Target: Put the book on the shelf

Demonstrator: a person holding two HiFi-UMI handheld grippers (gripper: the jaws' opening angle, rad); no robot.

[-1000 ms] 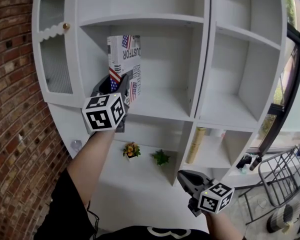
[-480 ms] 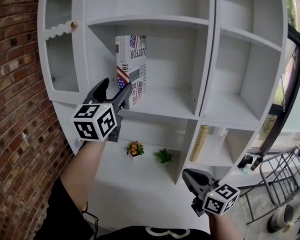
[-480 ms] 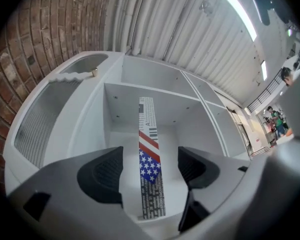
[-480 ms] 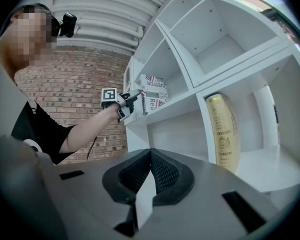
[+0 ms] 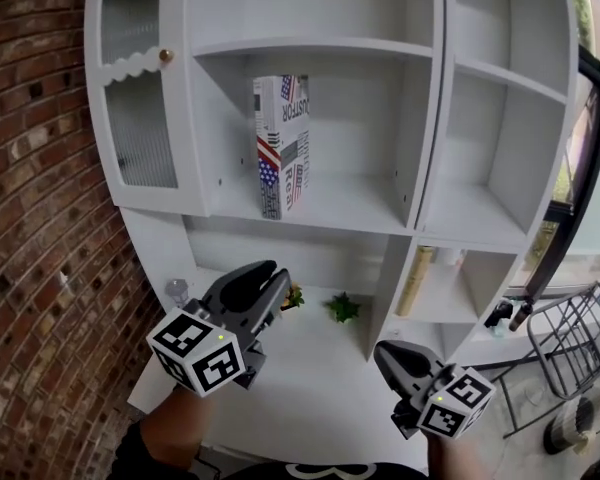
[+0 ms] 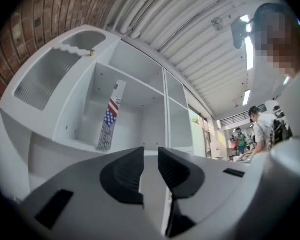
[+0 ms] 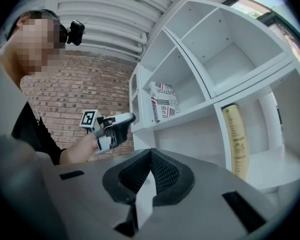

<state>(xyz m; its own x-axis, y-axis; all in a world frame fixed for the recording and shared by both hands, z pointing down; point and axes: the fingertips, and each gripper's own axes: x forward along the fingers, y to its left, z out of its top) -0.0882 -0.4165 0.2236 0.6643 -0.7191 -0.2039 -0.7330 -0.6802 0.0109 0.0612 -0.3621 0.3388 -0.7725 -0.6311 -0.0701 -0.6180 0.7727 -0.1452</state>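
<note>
The book (image 5: pixel 282 146) stands upright on the middle shelf (image 5: pixel 352 211) of the white cabinet (image 5: pixel 430 118), touched by neither gripper. My left gripper (image 5: pixel 268 276) hangs below it. Its jaws have just been closing to a narrow gap with nothing between them. My right gripper (image 5: pixel 388 354) has its jaws together, empty.

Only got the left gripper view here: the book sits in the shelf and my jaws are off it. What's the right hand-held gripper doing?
Observer: The right hand-held gripper is shut and empty, low at the right of the head view.
Operator: Anything below the book?
Observer: A small green plant stands on the ledge under the shelf that holds the book.
Operator: Where's my left one relative to it?
Observer: In the head view, the left hand-held gripper is below that shelf, apart from the book. Its jaws have just been closing, with nothing between them.
</note>
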